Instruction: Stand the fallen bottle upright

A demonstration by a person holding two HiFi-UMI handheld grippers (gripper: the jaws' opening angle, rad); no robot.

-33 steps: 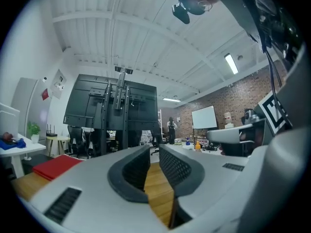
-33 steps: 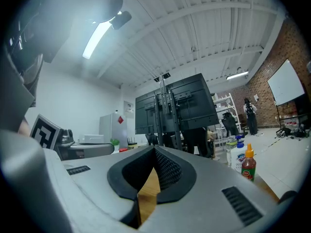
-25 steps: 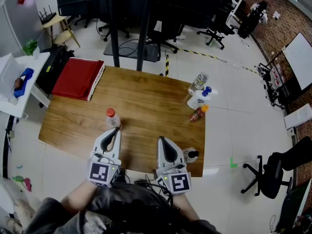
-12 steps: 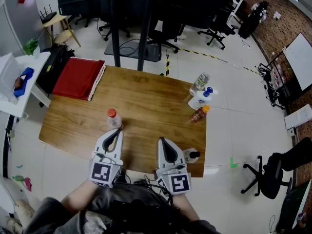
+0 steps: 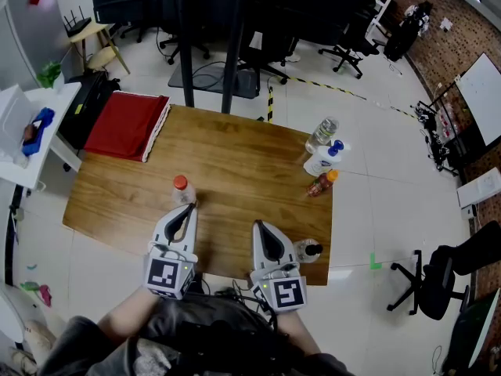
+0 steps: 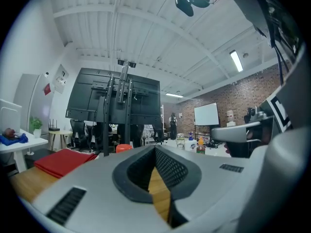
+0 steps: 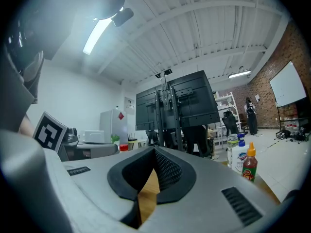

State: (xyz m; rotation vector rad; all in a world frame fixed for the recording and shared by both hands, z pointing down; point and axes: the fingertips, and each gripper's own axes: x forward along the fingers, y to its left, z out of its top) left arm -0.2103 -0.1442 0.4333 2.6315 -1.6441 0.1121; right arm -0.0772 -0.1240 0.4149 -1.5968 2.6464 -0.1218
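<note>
- Left gripper view: your left gripper point(image 6: 155, 148) has its jaws pressed together with nothing between them. Only the wooden table point(image 5: 235, 155) shows through the slot under the pads.
- The right gripper view shows the same for your right gripper point(image 7: 155, 149): jaws together, empty, pointing level across the table.
- Over the last second neither gripper has shifted to speak of and no bottle has moved. Both grippers hover at the table's near edge.
- Just ahead of your left tips, a red-capped bottle point(image 5: 182, 190) stands upright.
- Just to the right of your right gripper, by the near right corner, is a black-capped bottle point(image 5: 304, 249). It appears to lie on its side, cap towards the right edge, though the steep head view does not settle that.
- Further out along the right edge, a sauce bottle point(image 5: 317, 183), a blue-capped white bottle point(image 5: 319, 161) and a clear bottle point(image 5: 321, 133) stand close together. A red cloth point(image 5: 125, 125) lies at the far left corner.
- With nothing changed, the task has not advanced in this second. If the black-capped bottle is down, it is the one nearest your right gripper.
</note>
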